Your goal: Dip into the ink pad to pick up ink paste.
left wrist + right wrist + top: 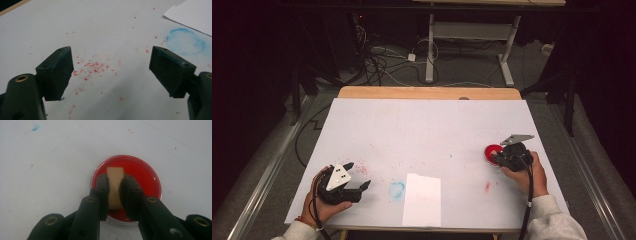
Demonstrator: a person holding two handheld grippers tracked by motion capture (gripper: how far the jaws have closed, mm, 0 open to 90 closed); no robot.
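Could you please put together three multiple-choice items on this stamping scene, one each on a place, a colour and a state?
1. Where does the white paper sheet lie on the table?
A. at the far edge
B. at the near edge, between the two hands
C. under the red ink dish

2. What colour is the round smudge beside the sheet?
A. blue
B. green
C. black

3. How do the right tongs stand?
A. wide open above the dish
B. shut on nothing
C. shut on a tan block over the red ink dish

Answers: 1 B, the high view shows the sheet at the near edge between the hands. 2 A, the ring is blue in the left gripper view. 3 C, both jaws press the block's sides.
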